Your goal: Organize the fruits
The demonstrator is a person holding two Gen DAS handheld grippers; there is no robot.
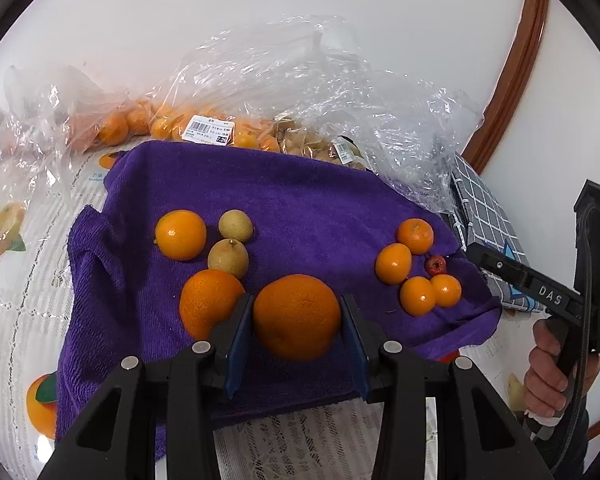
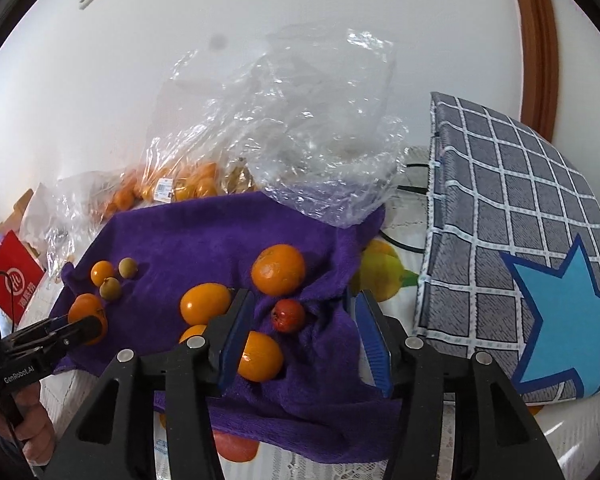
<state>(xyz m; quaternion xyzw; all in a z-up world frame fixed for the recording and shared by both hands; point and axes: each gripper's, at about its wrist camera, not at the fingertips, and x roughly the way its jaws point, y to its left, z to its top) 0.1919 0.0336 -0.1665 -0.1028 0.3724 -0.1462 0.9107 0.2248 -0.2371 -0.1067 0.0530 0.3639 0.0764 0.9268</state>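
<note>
2 views split the purple towel (image 1: 300,208) between them. From the left wrist, the left gripper (image 1: 297,320) holds a large orange (image 1: 297,317) between its blue pads, both pressing the peel at 6 o'clock on the towel. Another large orange (image 1: 208,302) lies touching the left finger, at about 9 o'clock from the held one. Beyond it, toward 11 o'clock, sit 2 tan longans (image 1: 228,258) and a mid-sized orange (image 1: 181,235). At 2 o'clock from the held orange is a cluster of 4 small oranges (image 1: 415,236) with 1 small red fruit (image 1: 435,265) among them. Only this view reads the price labels on the bagged fruit (image 1: 208,130) behind the towel, at 12 o'clock. The right gripper's body and the hand (image 1: 556,372) on its handle show at 3 o'clock, its fingers out of frame.

From the right wrist, the right gripper (image 2: 302,332) stands with its jaws apart and nothing clamped: the red fruit (image 2: 287,315) lies between and just beyond the fingers, and a small orange (image 2: 260,356) sits just beside the left pad; whether they touch I cannot tell. Only this view shows the grey checked bag (image 2: 500,208) with its blue star in full, at 3 o'clock, and a red packet (image 2: 18,280) at 9 o'clock. The left gripper's tip enters at 9 o'clock, covering part of an orange.
</note>
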